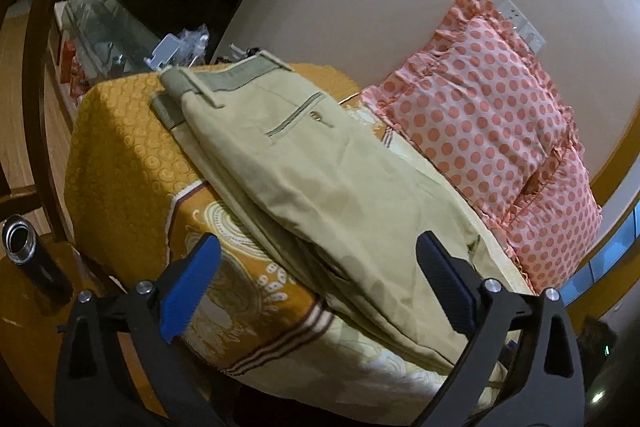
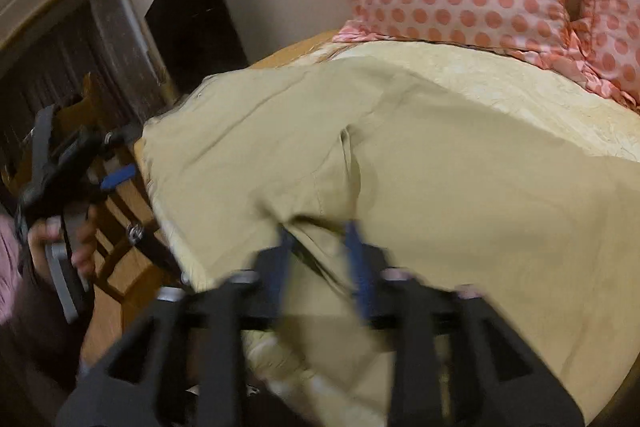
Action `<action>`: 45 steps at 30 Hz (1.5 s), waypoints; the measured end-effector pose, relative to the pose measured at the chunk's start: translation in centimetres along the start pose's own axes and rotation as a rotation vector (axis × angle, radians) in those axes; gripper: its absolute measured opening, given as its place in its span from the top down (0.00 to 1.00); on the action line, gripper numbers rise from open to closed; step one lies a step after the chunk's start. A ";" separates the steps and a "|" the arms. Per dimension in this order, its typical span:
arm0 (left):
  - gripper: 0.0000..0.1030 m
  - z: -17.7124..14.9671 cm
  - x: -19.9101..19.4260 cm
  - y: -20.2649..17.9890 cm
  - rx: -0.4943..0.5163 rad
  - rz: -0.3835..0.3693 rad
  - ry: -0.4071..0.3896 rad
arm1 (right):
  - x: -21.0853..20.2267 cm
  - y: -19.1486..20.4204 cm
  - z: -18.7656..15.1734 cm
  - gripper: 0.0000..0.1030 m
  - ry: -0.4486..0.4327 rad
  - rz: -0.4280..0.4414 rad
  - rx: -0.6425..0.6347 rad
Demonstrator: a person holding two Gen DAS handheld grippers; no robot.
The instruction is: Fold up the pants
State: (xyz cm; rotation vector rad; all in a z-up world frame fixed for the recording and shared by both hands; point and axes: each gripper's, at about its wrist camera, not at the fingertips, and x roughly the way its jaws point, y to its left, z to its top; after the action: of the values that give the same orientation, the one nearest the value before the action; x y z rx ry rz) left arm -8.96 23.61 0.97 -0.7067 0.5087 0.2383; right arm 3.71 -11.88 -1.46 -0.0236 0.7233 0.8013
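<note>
Khaki pants [image 1: 316, 183] lie folded lengthwise on a bed, waistband and back pocket at the far end. My left gripper [image 1: 320, 283] is open and empty, its blue pads on either side of the pants' near end, just above the cloth. In the right wrist view the pants [image 2: 440, 155] fill most of the frame. My right gripper [image 2: 320, 239] is blurred, its jaws partly closed around a raised fold of the pants. The left gripper [image 2: 96, 175] shows at the left edge, held in a hand.
An orange patterned bedspread [image 1: 120, 155] covers the bed. A pink polka-dot pillow [image 1: 492, 131] leans on the wall to the right. A dark metal bottle [image 1: 28, 251] stands at lower left. A glass shelf with clutter [image 1: 120, 43] is behind the bed.
</note>
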 end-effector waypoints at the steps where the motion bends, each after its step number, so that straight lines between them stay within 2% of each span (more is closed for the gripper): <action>1: 0.05 0.1 0.3 0.3 -0.010 0.001 0.007 | -0.9 0.1 -0.3 0.16 -0.033 0.020 0.001; 2: 0.04 0.3 0.5 0.5 -0.021 0.003 0.013 | -2.1 0.1 -0.4 0.10 -0.076 0.023 0.006; 7: 0.03 1.3 1.3 1.8 -0.080 0.043 0.011 | -6.5 -2.0 0.0 0.10 -0.197 0.003 0.073; 11: 0.04 2.5 0.4 2.3 -0.114 0.056 -0.031 | -7.6 -3.6 -0.7 0.10 -0.218 0.009 0.163; 13: 0.04 3.4 -0.7 1.7 -0.077 0.019 -0.079 | -7.5 -4.2 -0.9 0.10 -0.215 0.008 0.185; 14: 0.04 3.7 -0.7 1.5 -0.062 0.019 -0.077 | -7.4 -4.4 -1.1 0.10 -0.213 0.011 0.190; 16: 0.04 4.5 0.2 1.8 -0.067 -0.004 -0.027 | -7.1 -4.6 -1.2 0.10 -0.206 0.017 0.196; 18: 0.04 4.9 1.6 3.1 -0.143 -0.045 0.048 | -6.7 -4.7 -1.2 0.10 -0.199 0.021 0.198; 23: 0.04 5.2 2.5 3.4 -0.181 -0.063 0.063 | -7.0 -4.9 -1.0 0.10 -0.214 0.030 0.198; 28: 0.05 6.5 4.2 3.4 -0.224 -0.045 0.078 | -6.9 -5.3 -1.3 0.10 -0.218 0.047 0.215; 30: 0.14 7.0 4.5 3.8 -0.259 -0.026 0.080 | -7.1 -5.3 -1.5 0.10 -0.223 0.053 0.218; 31: 0.36 7.1 4.9 3.9 -0.276 -0.007 0.090 | -7.2 -5.4 -1.6 0.10 -0.226 0.053 0.219; 32: 0.67 7.2 5.6 4.1 -0.293 0.032 0.113 | -7.4 -5.4 -1.7 0.10 -0.232 0.053 0.221; 33: 0.77 7.3 5.9 4.1 -0.289 0.069 0.122 | -7.7 -5.6 -1.8 0.10 -0.238 0.051 0.223; 35: 0.87 7.7 6.3 2.6 -0.183 0.147 0.125 | -8.6 -6.3 -2.0 0.10 -0.263 0.043 0.236; 38: 0.90 8.2 5.5 -1.4 0.000 0.203 0.067 | -10.0 -7.6 -2.4 0.10 -0.298 0.019 0.260; 40: 0.91 8.5 4.2 -6.9 0.182 0.152 0.002 | -11.4 -8.9 -2.8 0.10 -0.333 -0.008 0.288; 41: 0.91 8.3 3.8 -8.8 0.235 0.132 -0.012 | -12.0 -9.5 -3.0 0.10 -0.347 -0.020 0.300; 44: 0.91 5.7 2.6 -17.9 0.495 0.006 -0.052 | -14.2 -11.6 -3.6 0.10 -0.399 -0.064 0.354; 45: 0.91 3.9 2.2 -21.3 0.588 -0.061 -0.055 | -14.9 -12.3 -3.9 0.10 -0.417 -0.078 0.377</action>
State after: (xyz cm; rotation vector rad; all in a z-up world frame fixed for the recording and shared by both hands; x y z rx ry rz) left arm 2.32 10.59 14.25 -0.1413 0.4724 0.0425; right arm 2.54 -31.34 1.54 0.4417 0.4630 0.5599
